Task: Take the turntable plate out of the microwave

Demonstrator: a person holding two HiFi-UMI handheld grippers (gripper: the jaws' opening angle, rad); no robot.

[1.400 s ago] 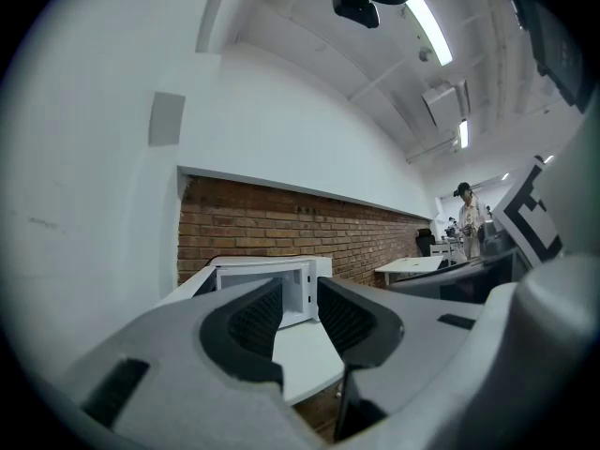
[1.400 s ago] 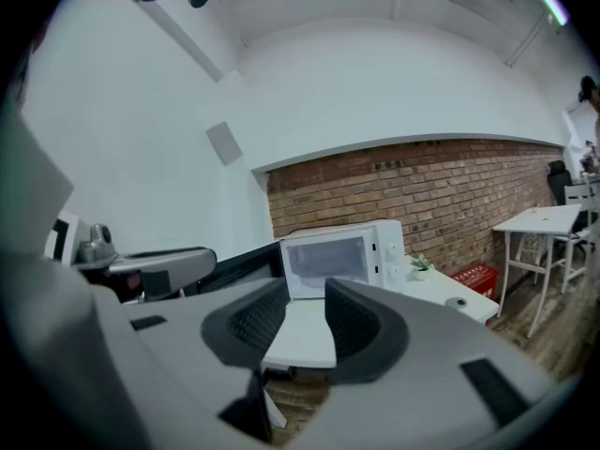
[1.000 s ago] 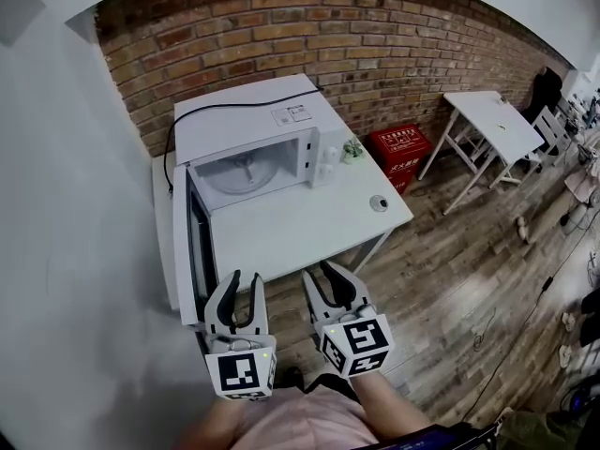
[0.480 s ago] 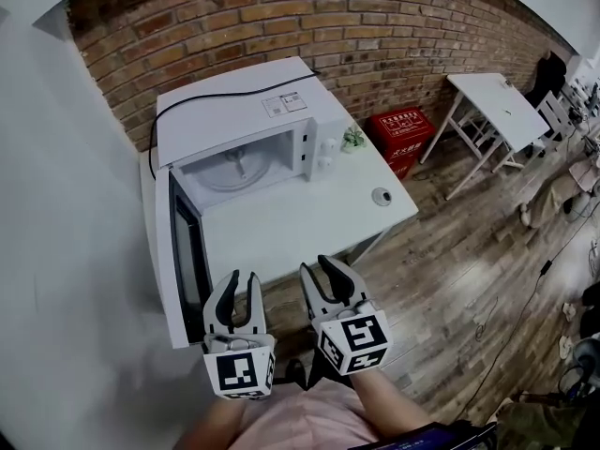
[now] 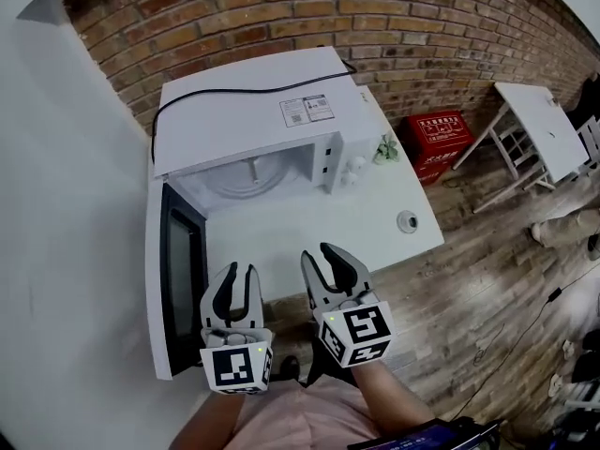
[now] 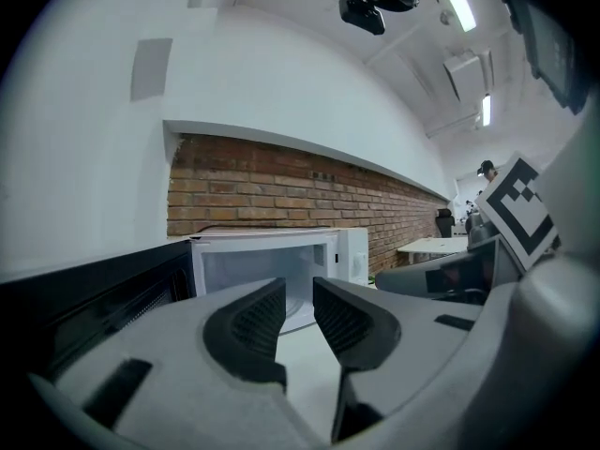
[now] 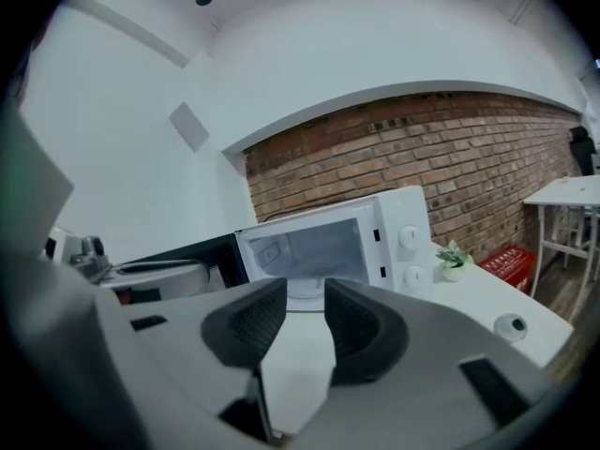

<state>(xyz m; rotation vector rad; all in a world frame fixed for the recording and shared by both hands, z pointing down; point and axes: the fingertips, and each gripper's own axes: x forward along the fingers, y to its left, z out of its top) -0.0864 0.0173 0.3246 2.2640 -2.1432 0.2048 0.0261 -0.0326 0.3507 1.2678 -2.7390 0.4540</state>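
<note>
From the head view: turntable plate point(image 5: 246, 178) flat inside the open microwave point(image 5: 253, 111), far left on the white table point(image 5: 309, 232); dark-windowed door point(image 5: 173, 279) swung out to the near left. Both tongs at the table's near edge, well apart from the plate, pointing toward the far side: left gripper point(image 5: 239, 275) just right of the door, right gripper point(image 5: 320, 254) beside it. Only here: black cable point(image 5: 234, 97) across the microwave's top, red crate point(image 5: 439, 137) on the floor, far right.

From the left gripper view: jaws narrow, just been closing, nothing between; door's dark inner face close at left.

From the right gripper view: jaws wider apart, empty; knob faces point(image 7: 409, 237) plain to see, small plant point(image 7: 453, 256) and round object point(image 7: 512, 326) to the right.
</note>
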